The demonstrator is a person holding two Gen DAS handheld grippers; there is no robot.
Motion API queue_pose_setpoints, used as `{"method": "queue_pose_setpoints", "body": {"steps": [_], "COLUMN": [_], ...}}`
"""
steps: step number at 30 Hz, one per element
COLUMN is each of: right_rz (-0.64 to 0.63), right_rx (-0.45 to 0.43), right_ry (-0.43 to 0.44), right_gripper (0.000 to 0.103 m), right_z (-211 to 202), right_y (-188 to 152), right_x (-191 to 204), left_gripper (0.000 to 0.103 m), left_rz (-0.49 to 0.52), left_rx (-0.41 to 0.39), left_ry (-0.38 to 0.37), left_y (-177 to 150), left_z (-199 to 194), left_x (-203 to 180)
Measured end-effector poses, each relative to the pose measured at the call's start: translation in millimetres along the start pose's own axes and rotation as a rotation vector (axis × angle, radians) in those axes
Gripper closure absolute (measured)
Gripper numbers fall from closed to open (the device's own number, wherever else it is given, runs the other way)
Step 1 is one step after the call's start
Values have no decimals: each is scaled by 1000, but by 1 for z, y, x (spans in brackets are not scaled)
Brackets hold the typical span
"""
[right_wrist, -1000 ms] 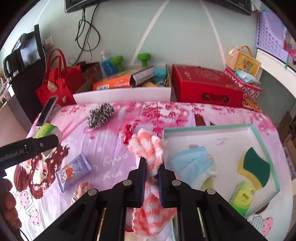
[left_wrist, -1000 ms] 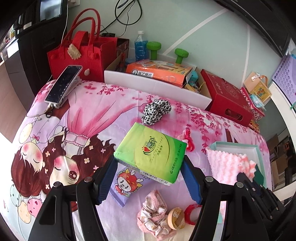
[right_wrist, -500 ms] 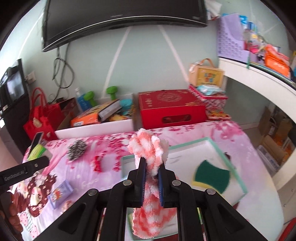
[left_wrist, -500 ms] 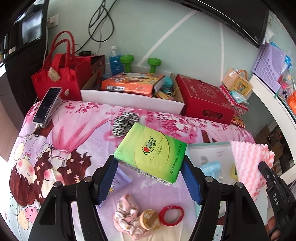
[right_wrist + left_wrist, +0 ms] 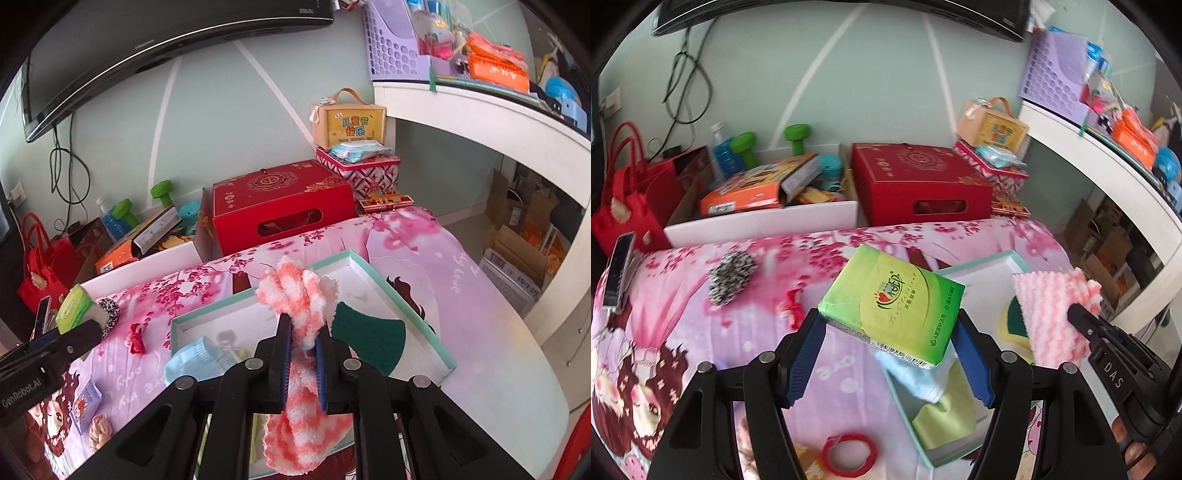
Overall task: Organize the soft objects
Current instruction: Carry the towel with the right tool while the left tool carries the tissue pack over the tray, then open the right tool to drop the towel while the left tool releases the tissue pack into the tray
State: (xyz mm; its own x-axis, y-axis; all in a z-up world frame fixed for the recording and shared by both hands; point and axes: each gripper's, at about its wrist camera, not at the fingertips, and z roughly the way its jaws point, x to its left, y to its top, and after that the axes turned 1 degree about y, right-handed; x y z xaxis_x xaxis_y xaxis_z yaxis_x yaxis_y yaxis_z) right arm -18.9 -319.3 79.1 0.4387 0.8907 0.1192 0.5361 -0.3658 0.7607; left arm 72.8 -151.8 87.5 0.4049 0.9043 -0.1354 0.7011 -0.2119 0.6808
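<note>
Over the pink bedsheet (image 5: 701,325), the left gripper (image 5: 890,358) clamps a green tissue pack (image 5: 892,304) between its blue pads, tilted, just above the near corner of the tray (image 5: 975,262). To land it well, I would carry it past the rim to bare floor before releasing, since a blue cloth (image 5: 916,376) and a green pack (image 5: 942,417) already fill that corner. A scrunchie (image 5: 733,271) and red tape ring (image 5: 849,454) lie on the sheet. The right gripper (image 5: 303,354) is closed on a fluffy sock (image 5: 295,295) over the tray, beside the sponge (image 5: 369,341), which takes up 1 side.
</note>
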Motion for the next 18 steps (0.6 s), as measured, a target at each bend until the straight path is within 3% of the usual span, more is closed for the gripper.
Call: {"method": "queue_pose_setpoints", "body": {"steps": [12,18], "right_rz": [41,40], "right_rx": [45,78], "right_ry": [-33,-77], "right_gripper": [90,88], "right_z": [25,33], "right_y": [-6,-9], "right_x": [-16,-19], "left_gripper": [33,33], "left_rz": [132,124], "left_rx": [52,85], "left_ry": [-81,-99], "left_y": [-15,-19], "left_z": [51,61], "left_x": [-66,-68]}}
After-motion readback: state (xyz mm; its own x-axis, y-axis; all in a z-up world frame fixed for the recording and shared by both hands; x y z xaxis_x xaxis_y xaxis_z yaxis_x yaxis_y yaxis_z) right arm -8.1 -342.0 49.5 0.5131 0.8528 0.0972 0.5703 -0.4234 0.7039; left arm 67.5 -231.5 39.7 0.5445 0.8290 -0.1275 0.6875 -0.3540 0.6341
